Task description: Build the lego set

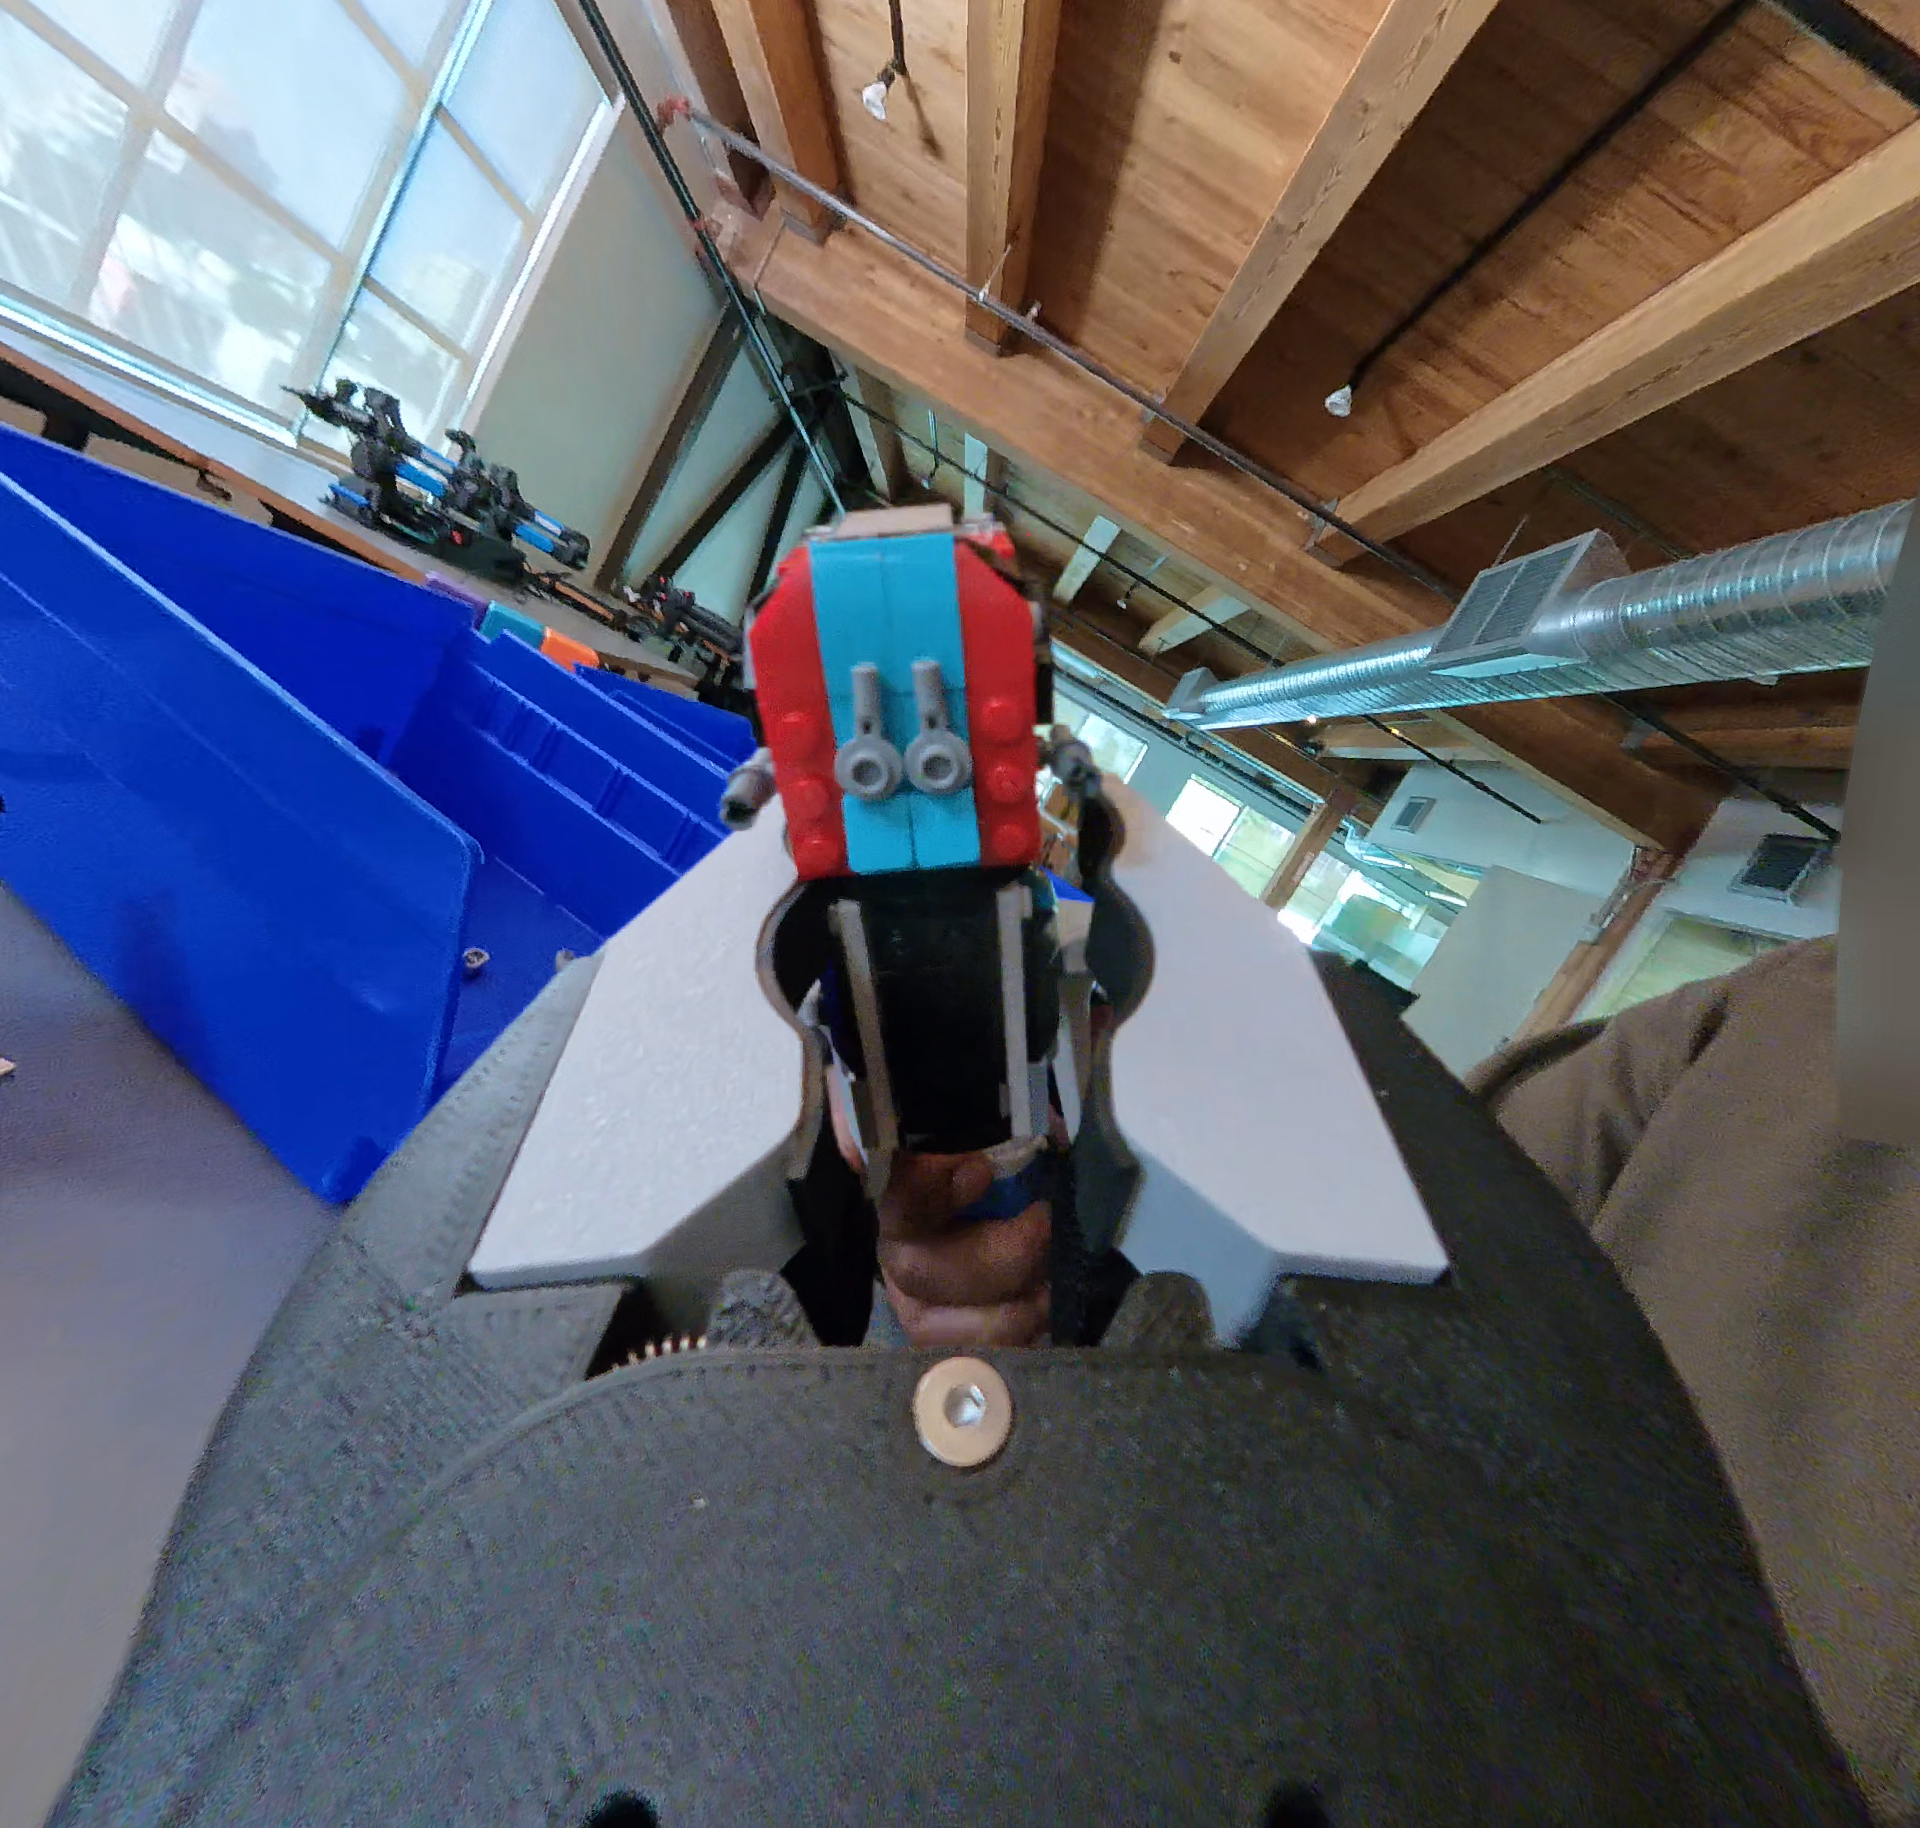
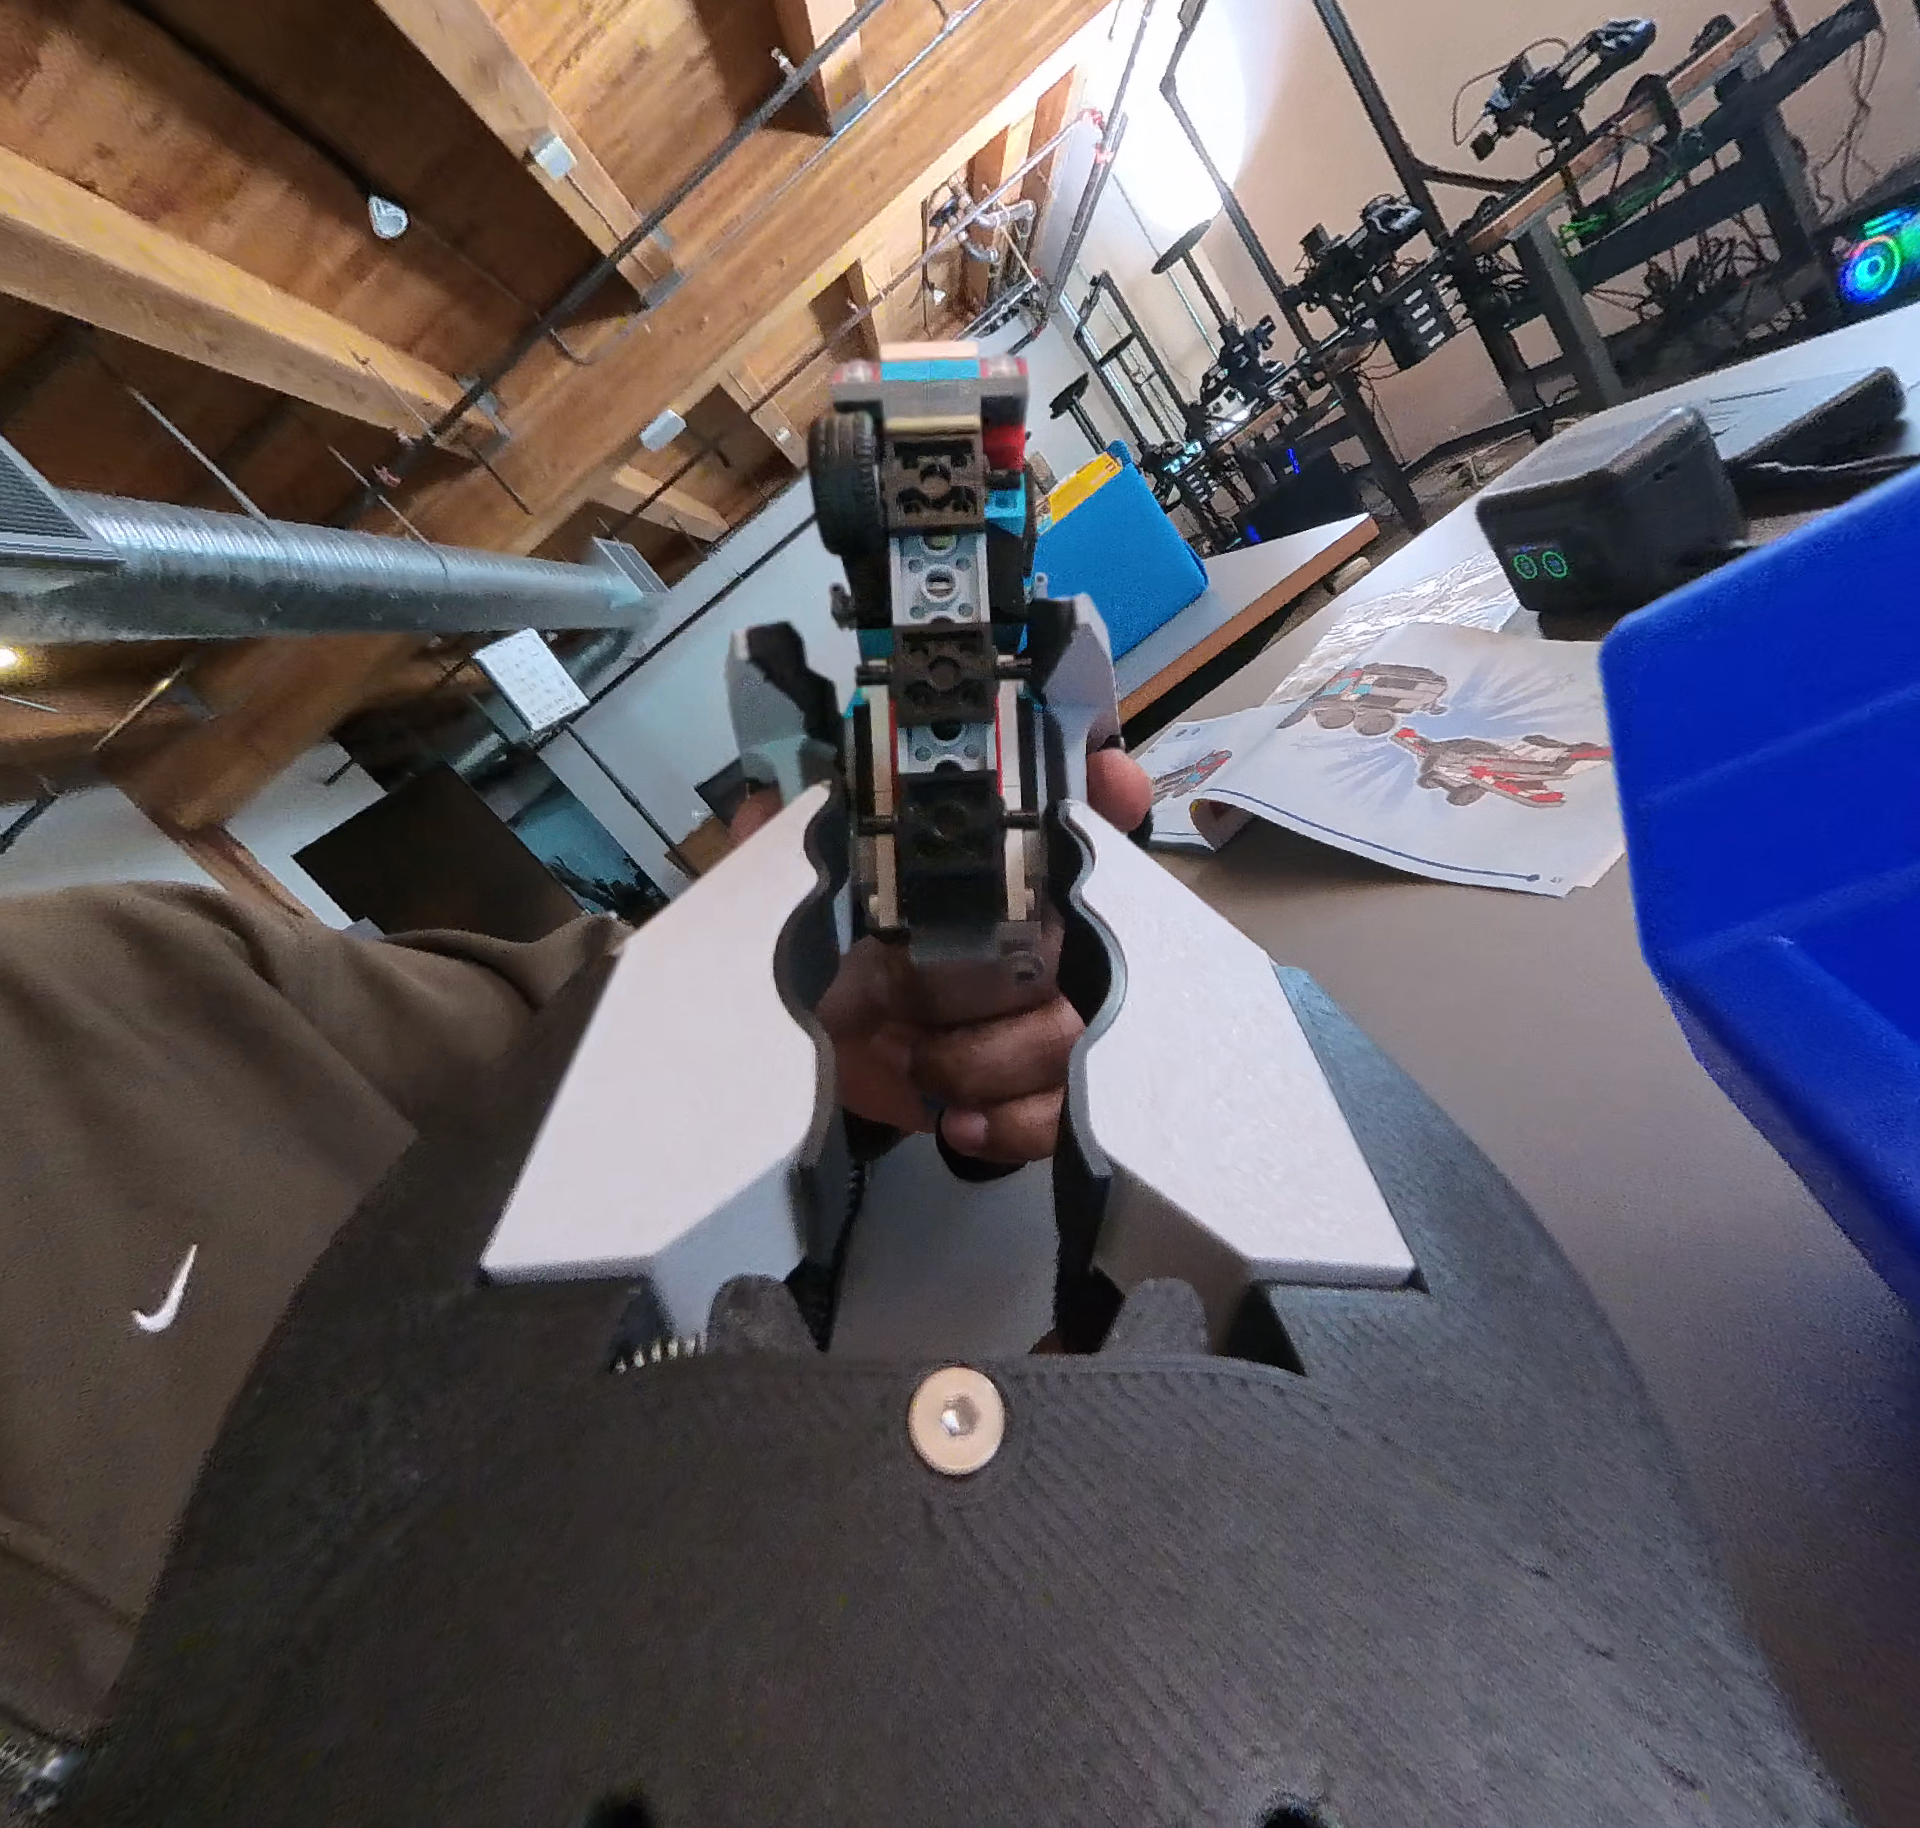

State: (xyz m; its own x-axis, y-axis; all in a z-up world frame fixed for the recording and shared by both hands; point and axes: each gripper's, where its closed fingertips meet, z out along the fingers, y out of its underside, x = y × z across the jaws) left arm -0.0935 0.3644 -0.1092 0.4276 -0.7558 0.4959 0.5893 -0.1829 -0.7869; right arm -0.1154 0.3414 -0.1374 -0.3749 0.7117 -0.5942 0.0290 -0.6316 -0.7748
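Wooden ceiling beams (image 1: 1351, 168) and a silver duct (image 1: 1662, 594) are filling the background, because both cameras are tilting upward. A grey table (image 2: 1455, 1051) is lying below with blue bins (image 1: 260, 791) along it. An open instruction booklet (image 2: 1455, 770) and a black box (image 2: 1621, 500) with green lights are sitting farther along the same surface.

A toy truck (image 1: 894, 698) of red and turquoise bricks is being held up in the air, well clear of the table and bins. It is lying lengthwise between the two grippers, which are facing each other from opposite sides. The left camera is looking at its studded top and the right camera at its black and grey underside. One tyre (image 2: 836, 479) is showing at the far end.

The right gripper (image 2: 945, 812) is closing partway, with its wavy pads (image 2: 1081, 895) pressing on the sides of the truck's body, so it appears to be carrying the weight. The left gripper (image 1: 945, 843) is standing a little wider. Its fingers (image 2: 769, 698) are flanking the truck, and a gap is showing on at least one side. It seems to be bracketing the truck rather than clamping it.

Holding the truck along the line of the fingers probably lets both pairs of fingers reach the narrow body at once. A hand (image 2: 966, 1051) is gripping the far handle behind the truck, and a brown sleeve (image 1: 1714, 1259) is showing at the frame edge.
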